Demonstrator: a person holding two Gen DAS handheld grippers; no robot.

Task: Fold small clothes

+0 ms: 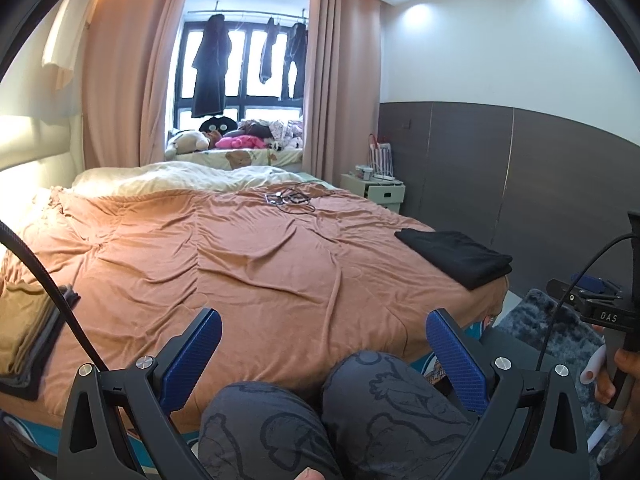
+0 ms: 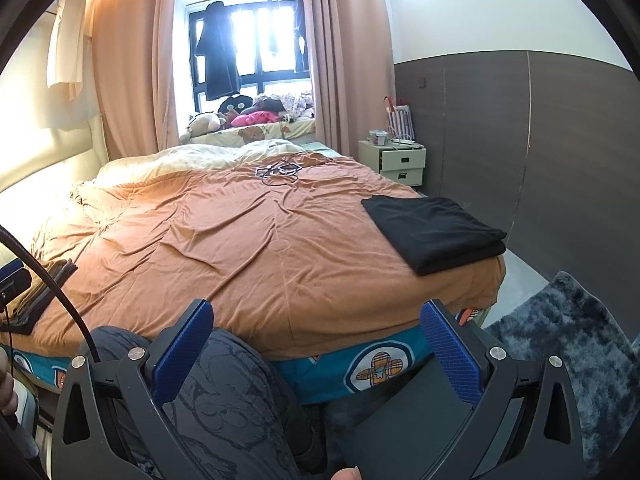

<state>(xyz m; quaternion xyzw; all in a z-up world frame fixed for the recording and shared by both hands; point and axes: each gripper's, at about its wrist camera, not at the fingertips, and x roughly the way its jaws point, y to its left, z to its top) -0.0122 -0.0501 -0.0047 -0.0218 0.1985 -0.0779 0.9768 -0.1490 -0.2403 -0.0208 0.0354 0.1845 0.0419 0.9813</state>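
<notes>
Both the left gripper point(image 1: 324, 344) and the right gripper point(image 2: 318, 336) hover near the bed point(image 2: 248, 240), fingers wide and empty. A folded black garment point(image 2: 432, 228) lies far right; a folded pile point(image 1: 24, 320) lies left. It looks like a pause between pieces; next, fetch another.

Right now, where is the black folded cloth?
The black folded cloth lies on the orange blanket at the bed's right edge, near the corner, in both wrist views.
</notes>
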